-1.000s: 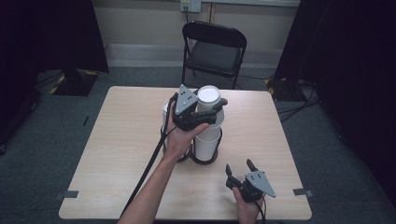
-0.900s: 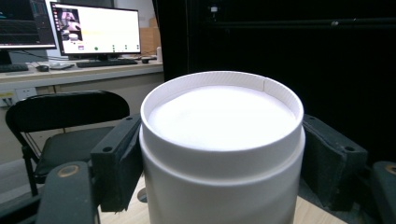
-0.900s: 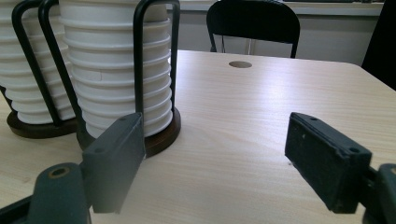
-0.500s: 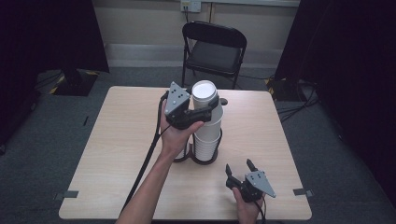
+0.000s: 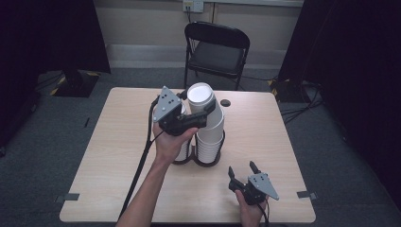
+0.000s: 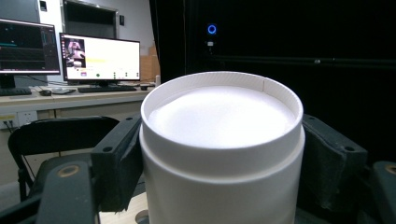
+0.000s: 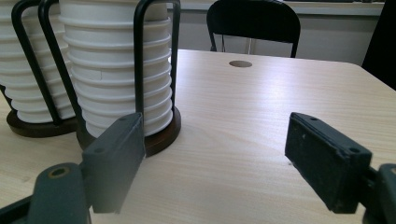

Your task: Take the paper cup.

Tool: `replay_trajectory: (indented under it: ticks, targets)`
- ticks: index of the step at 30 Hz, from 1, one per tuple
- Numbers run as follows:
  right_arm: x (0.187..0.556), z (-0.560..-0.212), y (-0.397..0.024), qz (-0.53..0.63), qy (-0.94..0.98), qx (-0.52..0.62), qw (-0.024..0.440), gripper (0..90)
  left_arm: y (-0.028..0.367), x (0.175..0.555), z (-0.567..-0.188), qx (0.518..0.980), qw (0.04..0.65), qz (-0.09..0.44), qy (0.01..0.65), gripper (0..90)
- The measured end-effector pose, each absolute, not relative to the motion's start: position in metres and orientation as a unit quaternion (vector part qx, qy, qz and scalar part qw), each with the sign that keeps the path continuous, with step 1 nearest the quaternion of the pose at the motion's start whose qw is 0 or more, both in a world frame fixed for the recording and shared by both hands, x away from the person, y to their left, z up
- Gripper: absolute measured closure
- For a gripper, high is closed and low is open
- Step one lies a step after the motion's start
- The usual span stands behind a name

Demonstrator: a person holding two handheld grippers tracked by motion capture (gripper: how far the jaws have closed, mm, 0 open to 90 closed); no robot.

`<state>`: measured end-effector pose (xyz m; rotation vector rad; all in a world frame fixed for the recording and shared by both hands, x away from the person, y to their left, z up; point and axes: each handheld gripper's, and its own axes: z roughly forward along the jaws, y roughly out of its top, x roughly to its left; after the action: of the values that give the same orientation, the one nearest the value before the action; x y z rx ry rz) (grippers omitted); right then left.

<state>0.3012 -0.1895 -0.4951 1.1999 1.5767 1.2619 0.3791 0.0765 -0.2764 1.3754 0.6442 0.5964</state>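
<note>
Left gripper (image 5: 201,116) lifted cup (image 5: 204,106) higher, jaws clamped

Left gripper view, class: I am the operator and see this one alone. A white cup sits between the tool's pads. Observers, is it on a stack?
Observer: Yes. From above, the left tool grips the top cup, tilted over a stack in a black wire holder.
Operator: Any other cups?
Observer: A second stack stands beside it in its own holder.
Operator: And the right tool?
Observer: The right tool is open and holds nothing, low over the table near its front edge.
</note>
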Motion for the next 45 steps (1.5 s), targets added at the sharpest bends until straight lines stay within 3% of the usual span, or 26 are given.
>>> replay_trajectory:
  ticks: [17,45]
  targets:
    - [0.302,-0.495,-0.189,0.494,0.622,0.471,0.384,19.0,0.099,0.354,-0.281,0.633,0.681,0.244,0.276,23.1]
    - [0.302,-0.495,-0.189,0.493,0.622,0.472,0.385,16.9,0.111,0.322,-0.331,0.665,0.657,0.208,0.289,23.1]
